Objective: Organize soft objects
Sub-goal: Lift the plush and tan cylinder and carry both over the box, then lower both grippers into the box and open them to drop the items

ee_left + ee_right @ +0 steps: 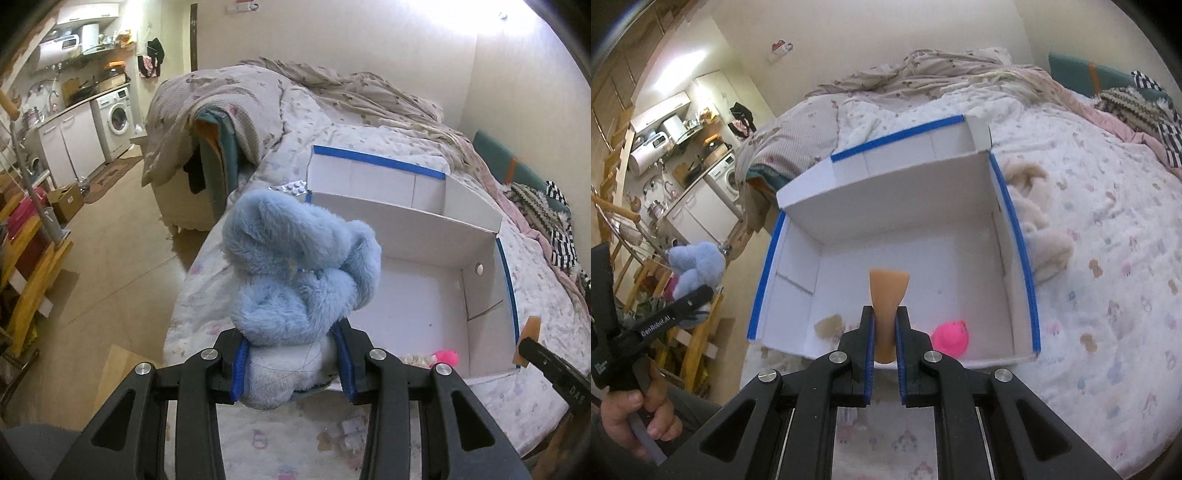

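My left gripper [291, 360] is shut on a blue plush toy [299, 269], held above the bed's edge, left of the white box [480, 243]. The toy also shows in the right wrist view [696, 267]. My right gripper [885, 332] is shut on a tan rubbery piece [887, 295], held over the near wall of the white box [798, 254]. Inside the box lie a pink toy duck [951, 338] and a small beige soft item [829, 325]. The duck shows partly in the left wrist view [445, 358].
The box has blue-taped edges and sits on a patterned bed sheet [1108, 277]. A cream plush [1041, 225] lies right of the box. A pill blister [293, 188] lies behind the blue toy. Crumpled bedding [332, 92] lies beyond. Wooden shelving [33, 258] stands left.
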The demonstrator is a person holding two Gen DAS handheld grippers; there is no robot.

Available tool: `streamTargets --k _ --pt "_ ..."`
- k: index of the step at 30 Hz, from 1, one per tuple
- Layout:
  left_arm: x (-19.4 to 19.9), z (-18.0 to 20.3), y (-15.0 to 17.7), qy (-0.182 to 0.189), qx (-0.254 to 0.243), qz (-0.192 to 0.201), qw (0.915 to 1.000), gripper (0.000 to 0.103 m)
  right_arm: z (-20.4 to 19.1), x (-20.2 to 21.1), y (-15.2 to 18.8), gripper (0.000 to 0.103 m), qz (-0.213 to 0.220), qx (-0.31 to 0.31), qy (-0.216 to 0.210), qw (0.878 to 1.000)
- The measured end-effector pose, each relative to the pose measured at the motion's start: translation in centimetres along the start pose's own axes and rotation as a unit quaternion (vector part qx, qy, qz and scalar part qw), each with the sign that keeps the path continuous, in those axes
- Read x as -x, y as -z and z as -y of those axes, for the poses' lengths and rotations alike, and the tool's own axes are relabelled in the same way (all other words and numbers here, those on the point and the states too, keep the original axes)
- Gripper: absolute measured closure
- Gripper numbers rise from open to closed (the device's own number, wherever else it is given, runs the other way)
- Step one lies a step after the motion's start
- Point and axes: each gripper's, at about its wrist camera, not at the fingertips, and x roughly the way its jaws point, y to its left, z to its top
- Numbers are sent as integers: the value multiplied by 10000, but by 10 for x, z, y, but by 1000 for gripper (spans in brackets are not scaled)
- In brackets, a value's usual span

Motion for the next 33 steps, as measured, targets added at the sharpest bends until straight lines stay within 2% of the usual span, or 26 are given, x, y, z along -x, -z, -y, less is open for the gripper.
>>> streamTargets --k 7,15,23,26,33 --pt "-18 18 -21 186 -162 -151 9996 67 5 -14 -24 91 43 177 84 9998" --pt "-48 41 -36 185 -369 -206 9989 67 10 -44 -39 91 -113 247 162 9995" --pt "-90 56 -25 118 -577 -352 9976 67 13 -73 -37 91 -418 242 306 9984" --pt "-102 59 -21 201 -546 -461 9972 67 12 -80 -32 91 -532 231 314 9978" --pt "-116 60 -8 265 -537 -663 9960 66 12 -88 -23 91 -739 194 340 9965"
